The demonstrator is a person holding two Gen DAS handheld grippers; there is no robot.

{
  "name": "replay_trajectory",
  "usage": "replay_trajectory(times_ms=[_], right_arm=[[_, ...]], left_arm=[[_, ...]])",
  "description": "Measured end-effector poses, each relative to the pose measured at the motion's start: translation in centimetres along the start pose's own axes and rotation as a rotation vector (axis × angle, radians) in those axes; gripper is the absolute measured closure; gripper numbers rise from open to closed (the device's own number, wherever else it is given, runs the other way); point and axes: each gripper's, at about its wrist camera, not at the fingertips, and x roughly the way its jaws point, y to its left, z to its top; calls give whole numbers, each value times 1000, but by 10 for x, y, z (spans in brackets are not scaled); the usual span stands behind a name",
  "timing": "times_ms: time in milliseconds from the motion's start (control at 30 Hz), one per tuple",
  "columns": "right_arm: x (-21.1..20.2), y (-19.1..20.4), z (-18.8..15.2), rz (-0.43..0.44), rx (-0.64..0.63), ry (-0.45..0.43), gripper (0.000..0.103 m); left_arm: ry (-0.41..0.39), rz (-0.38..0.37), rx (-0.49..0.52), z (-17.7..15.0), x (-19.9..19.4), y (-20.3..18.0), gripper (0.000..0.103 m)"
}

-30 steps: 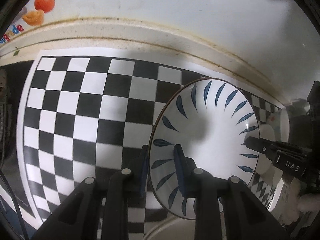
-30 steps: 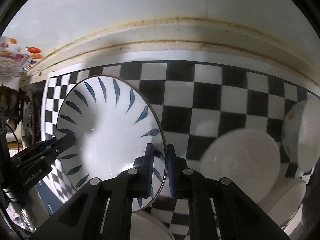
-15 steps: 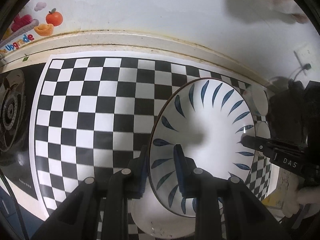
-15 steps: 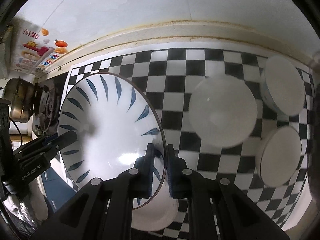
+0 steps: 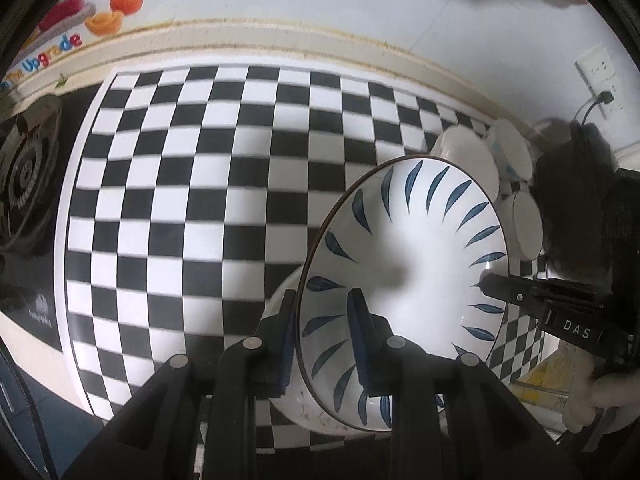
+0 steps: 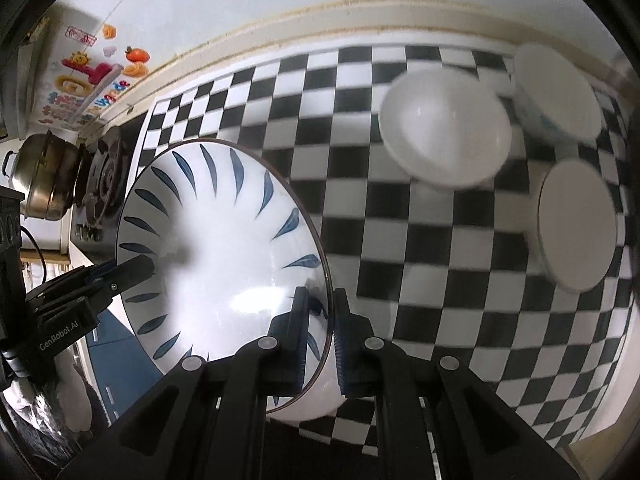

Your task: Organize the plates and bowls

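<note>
Left wrist view showed the counter (image 5: 168, 208) under a black-and-white checkered mat, with the blue-leaf plate (image 5: 404, 272) held tilted above it. Beneath the plate's lower edge sat a white bowl (image 5: 288, 400) on the mat. Three more white bowls (image 6: 444, 132) (image 6: 560, 92) (image 6: 576, 224) stood together at the far right of the mat, well apart from the plate. A metal pot (image 6: 48, 176) rested on the stove at the counter's left end. The plate's rim ran between the jaws of both tools. The left gripper (image 5: 320, 340) was closed on the rim at the plate's left side, one finger inside and one behind. The right gripper (image 6: 320, 336) pinched the opposite rim the same way, its jaws nearly together with only the rim's thickness between them.
</note>
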Motion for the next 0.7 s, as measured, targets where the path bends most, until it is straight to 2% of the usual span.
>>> replay_trajectory(times_ms=[300,467,500,700], right_arm=[[45,-12,-42,21,41,78,90],[71,-16,-58,2,47,117,90],[76,-17,-61,1,52,125,90],[88,-13,-66,-24,33,135,91]], left_arm=[[101,28,-13,-31,43,10,81],[155,48,-10,-41,67,13,81],[218,1,-6,-43,70,12,81],[233,18,1,-47,79,11,81]])
